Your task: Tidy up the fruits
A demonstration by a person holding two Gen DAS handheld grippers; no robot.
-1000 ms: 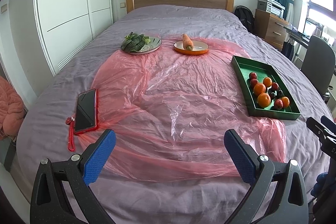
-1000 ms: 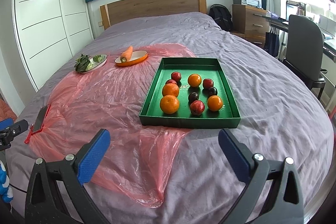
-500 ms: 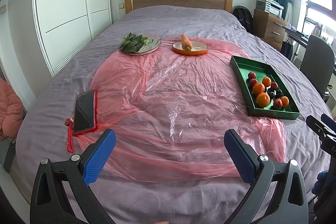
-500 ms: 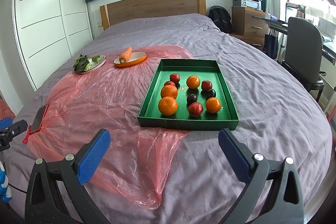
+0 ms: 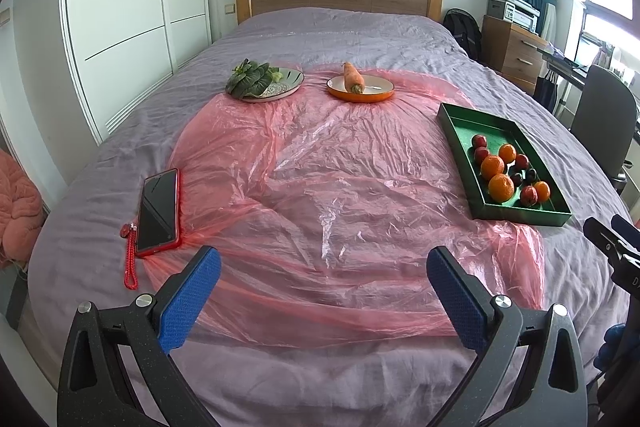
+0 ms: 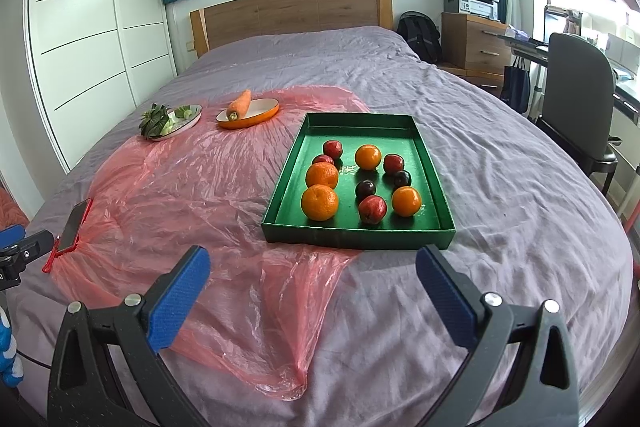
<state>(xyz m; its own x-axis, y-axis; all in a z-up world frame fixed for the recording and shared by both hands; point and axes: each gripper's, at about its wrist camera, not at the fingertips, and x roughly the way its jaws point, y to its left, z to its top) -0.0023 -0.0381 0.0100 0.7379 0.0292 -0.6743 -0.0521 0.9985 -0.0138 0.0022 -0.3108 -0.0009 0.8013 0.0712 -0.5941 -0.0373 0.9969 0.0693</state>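
1. Far left: red phone lies flat on the bed, just touching the pink plastic sheet.
2. Left gripper is spread wide, holding nothing, over the near edge of the sheet.
3. Far side: plate w/ greens, then orange dish w/ 1 carrot.
4. Right: green tray holds 4 oranges, plus red & dark fruits.
5. Right gripper is spread wide, holding nothing, just near of the tray.
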